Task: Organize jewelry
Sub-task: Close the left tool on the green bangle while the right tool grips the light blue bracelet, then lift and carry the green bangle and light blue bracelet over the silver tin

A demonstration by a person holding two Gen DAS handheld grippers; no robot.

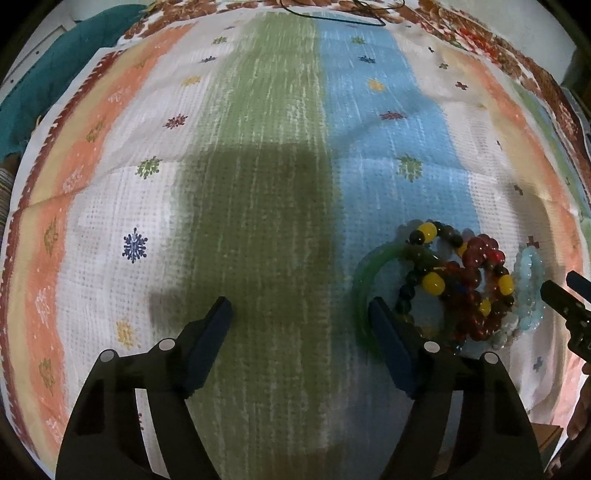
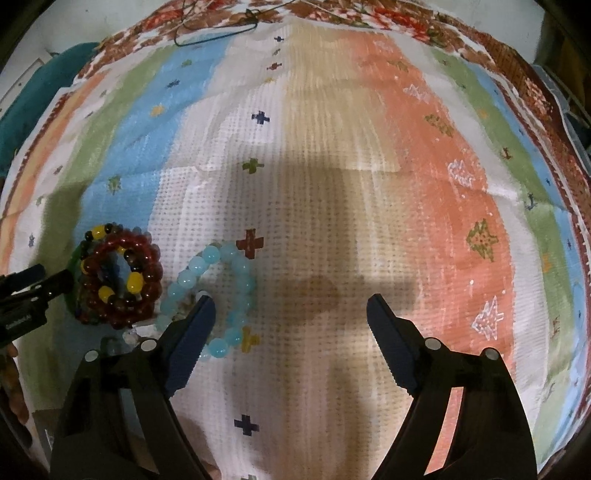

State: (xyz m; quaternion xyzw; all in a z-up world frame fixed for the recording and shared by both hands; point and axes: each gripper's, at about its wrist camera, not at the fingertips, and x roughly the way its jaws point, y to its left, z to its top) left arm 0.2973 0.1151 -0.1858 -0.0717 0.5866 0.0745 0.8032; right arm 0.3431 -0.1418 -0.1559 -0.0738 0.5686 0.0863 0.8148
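A pile of bracelets lies on the striped cloth. In the left wrist view it holds a green bangle, a dark bead bracelet with yellow beads, a red bead bracelet and a light blue bead bracelet. My left gripper is open and empty, its right finger just over the bangle's edge. In the right wrist view the red bracelet and the light blue bracelet lie at the left. My right gripper is open and empty, its left finger over the blue bracelet.
The striped, patterned cloth covers the whole surface. A teal fabric lies at the far left edge. A thin dark cord lies at the far end. The other gripper shows at each view's side.
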